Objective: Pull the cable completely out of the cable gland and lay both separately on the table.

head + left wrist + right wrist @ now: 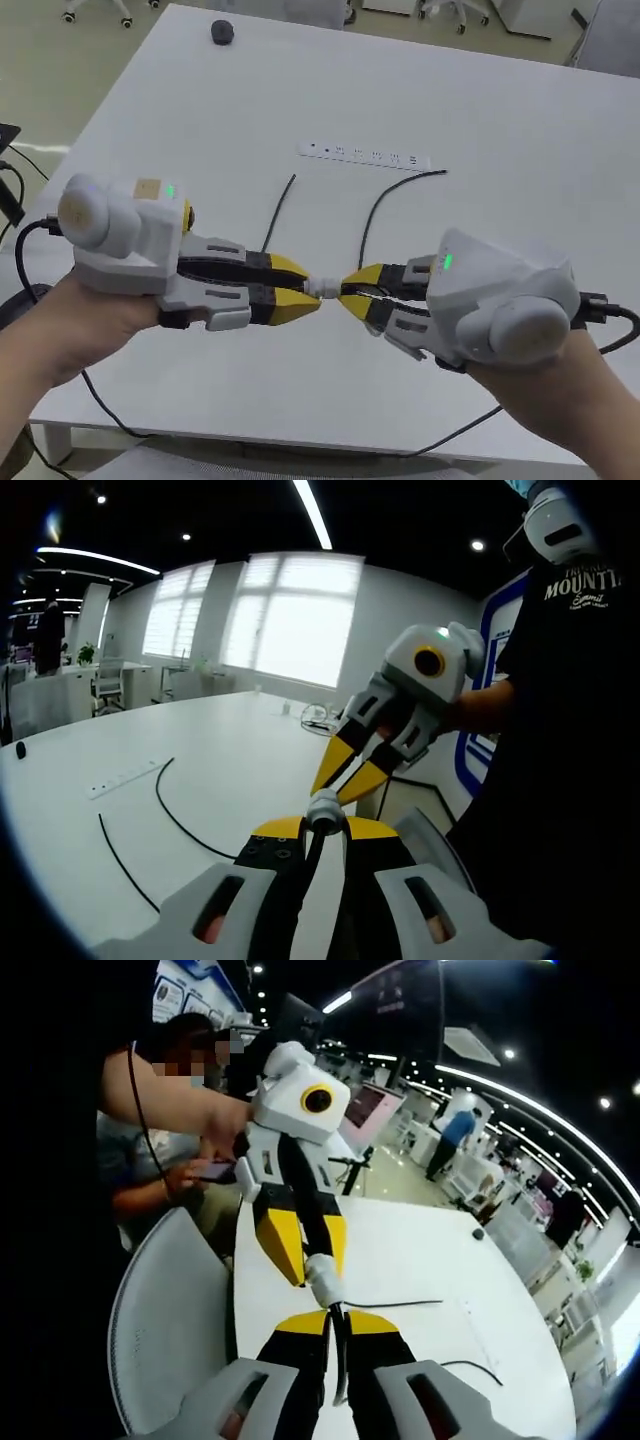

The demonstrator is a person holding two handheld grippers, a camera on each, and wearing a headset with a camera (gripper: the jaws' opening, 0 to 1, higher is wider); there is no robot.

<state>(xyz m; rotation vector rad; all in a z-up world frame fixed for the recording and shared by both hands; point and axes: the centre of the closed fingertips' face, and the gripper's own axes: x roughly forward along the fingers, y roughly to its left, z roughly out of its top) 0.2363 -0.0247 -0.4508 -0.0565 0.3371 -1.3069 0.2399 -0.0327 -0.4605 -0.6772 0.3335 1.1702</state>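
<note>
A small white cable gland (325, 288) hangs above the table between the two yellow-tipped grippers, which meet nose to nose. My left gripper (314, 291) comes in from the left and is shut on the gland (323, 808). From the right, my right gripper (346, 291) is shut on the black cable (340, 1352) right behind the gland (323, 1278). One black cable length (372, 215) curves over the table to the right gripper. Another length (279, 213) runs behind the left gripper. How they join is hidden.
A white power strip (365, 155) lies on the white table (480, 110) beyond the cables. A dark round object (222, 32) sits at the far edge. A person sits behind a white chair (165, 1330) in the right gripper view.
</note>
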